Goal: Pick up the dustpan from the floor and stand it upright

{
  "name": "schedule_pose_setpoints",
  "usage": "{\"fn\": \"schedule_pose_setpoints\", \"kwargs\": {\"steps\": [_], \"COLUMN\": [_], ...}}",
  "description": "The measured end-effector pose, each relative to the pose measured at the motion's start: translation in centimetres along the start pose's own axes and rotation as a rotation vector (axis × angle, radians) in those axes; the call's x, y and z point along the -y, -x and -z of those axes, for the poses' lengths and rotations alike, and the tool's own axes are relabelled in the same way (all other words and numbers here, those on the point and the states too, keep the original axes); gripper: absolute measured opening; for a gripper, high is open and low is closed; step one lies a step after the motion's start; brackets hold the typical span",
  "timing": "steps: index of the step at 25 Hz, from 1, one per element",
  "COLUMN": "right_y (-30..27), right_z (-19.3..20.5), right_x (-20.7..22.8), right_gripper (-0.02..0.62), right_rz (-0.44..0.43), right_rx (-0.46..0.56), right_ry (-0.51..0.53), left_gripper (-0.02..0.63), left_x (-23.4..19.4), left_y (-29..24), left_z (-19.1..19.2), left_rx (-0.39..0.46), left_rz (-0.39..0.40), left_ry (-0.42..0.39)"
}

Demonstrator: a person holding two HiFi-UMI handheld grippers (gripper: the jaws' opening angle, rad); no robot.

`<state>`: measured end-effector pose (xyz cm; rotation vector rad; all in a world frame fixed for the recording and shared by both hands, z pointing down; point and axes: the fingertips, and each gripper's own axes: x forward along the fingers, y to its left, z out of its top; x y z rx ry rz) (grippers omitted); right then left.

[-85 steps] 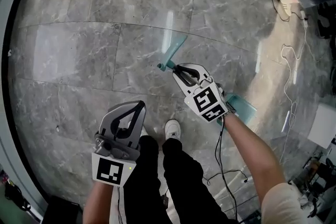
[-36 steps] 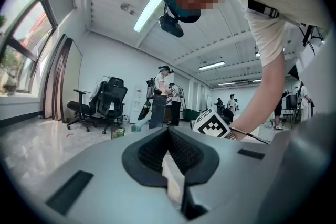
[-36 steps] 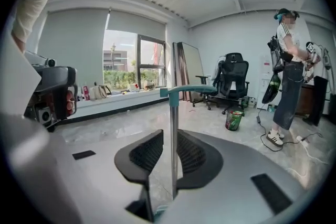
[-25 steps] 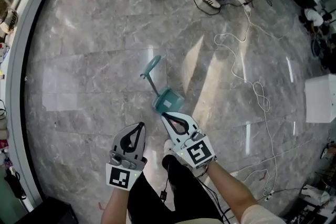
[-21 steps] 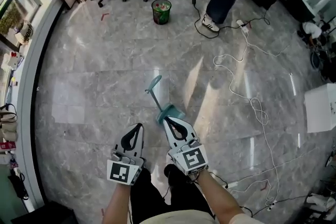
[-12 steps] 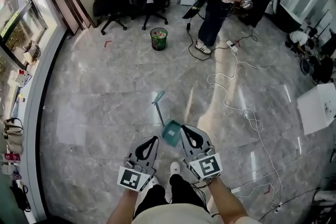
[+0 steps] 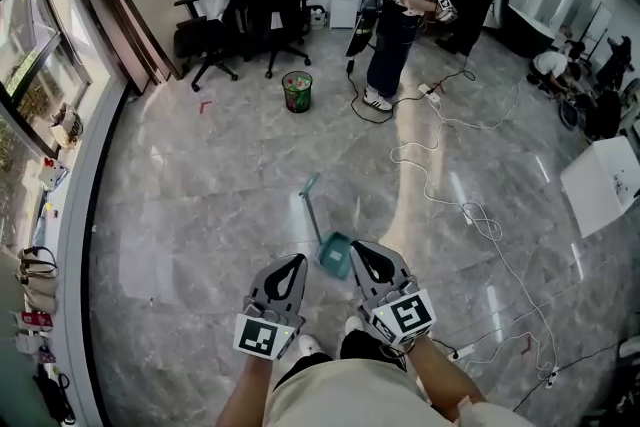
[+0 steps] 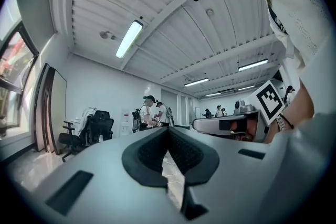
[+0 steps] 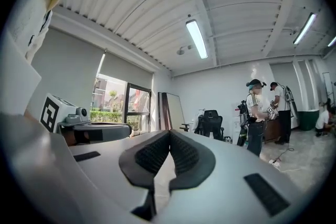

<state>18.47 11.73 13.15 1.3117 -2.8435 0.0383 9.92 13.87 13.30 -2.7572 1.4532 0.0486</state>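
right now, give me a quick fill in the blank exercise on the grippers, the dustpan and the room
1. The left gripper and the right gripper both have their jaws ___, with nothing between them.
2. The teal dustpan on the floor is held by ___ gripper.
3. Beyond the waste bin, by the far wall, stand black office ___.

Missing words: shut; neither; chairs
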Motion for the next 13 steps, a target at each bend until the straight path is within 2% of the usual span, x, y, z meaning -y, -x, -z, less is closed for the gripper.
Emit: {"fn": "schedule_pose_setpoints", "kwargs": {"steps": [5, 8, 13], "right_y": [0.8, 1.2, 2.8], "right_z": [-0.2, -0.1, 1.1], "right_x": [-0.3, 0.0, 3.6], "right_gripper": [0.018, 0.017, 0.018], "right_rz": [0.004, -0.014, 0.007], "right_rx": [0.002, -0.021, -0.036], "right_ry": [-0.038, -0.023, -0.028], "left_gripper": [0.011, 0.011, 0.011], "left_x": [0.6, 0.8, 2.8], "left_y": [0.5, -0.5, -3.8], "left_z": [0.3, 0.3, 1.3], "left_rx": [-0.011, -0.012, 0.019], "left_rz": [-0.014, -0.025, -0.044], "left_ry": [-0.001, 0.013, 0.044]}}
